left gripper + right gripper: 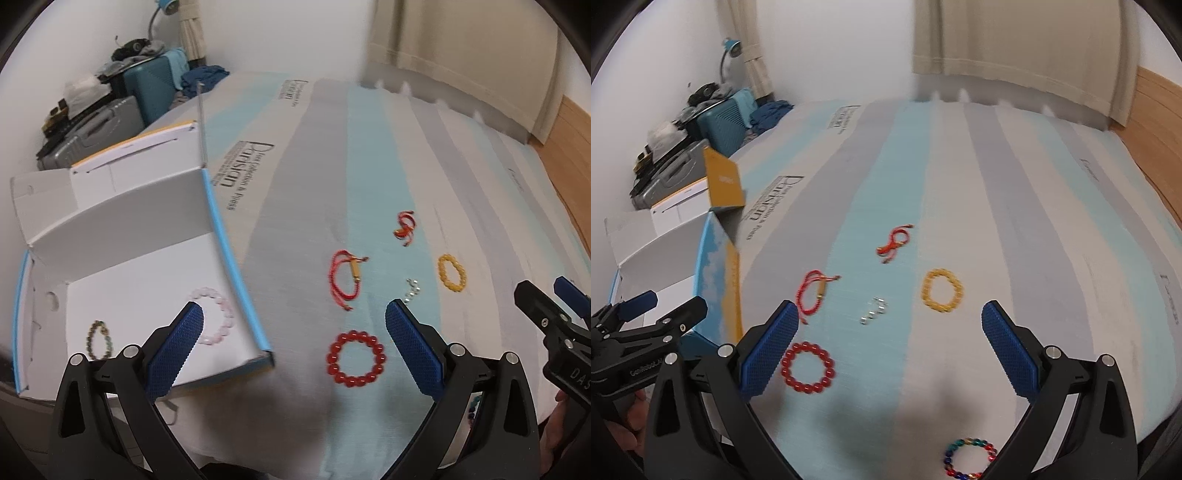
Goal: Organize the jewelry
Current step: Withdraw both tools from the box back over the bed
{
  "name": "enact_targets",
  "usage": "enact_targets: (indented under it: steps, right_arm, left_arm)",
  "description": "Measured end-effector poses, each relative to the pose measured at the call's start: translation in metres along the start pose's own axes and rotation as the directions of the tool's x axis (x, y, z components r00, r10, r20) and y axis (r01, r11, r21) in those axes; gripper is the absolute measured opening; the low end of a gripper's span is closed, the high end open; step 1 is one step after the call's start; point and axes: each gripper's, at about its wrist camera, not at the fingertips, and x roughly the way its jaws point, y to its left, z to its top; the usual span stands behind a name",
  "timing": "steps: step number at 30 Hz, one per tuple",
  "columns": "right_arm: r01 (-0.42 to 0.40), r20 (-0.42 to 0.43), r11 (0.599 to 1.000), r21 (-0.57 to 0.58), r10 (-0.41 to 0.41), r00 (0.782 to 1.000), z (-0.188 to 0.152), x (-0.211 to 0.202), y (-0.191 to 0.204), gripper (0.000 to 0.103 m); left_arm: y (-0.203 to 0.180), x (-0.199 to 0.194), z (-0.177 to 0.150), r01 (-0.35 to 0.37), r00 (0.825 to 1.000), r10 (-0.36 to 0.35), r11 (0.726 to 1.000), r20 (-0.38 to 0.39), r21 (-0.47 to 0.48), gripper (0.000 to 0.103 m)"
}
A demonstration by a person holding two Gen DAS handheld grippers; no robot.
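Left tongs (293, 321), right tongs (890, 321): blue knurled pads, spread wide, empty. Striped bed (1015, 221). White cardboard box (122, 229): pink bead bracelet (216, 320), dark one (99, 339). On bed: red bead ring (355, 358), yellow ring (941, 290), cord bracelets (345, 279), silver beads (874, 311).
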Motion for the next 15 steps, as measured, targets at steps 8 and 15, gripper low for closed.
enact_targets:
  steps: [8, 15]
  right_arm:
    - [0.07, -0.021, 0.997, 0.045, -0.069, 0.997, -0.022, -0.005, -0.037, 0.095]
    - [0.117, -0.05, 0.991, 0.071, -0.113, 0.992, -0.041, -0.007, -0.063, 0.095]
  left_arm:
    - [-0.033, 0.016, -0.012, 0.039, 0.999, -0.038, 0.997, -0.015, 0.068, 0.097]
    - [-0.064, 0.034, -0.031, 0.088, 0.996, -0.084, 0.987, -0.04, 0.137, 0.097]
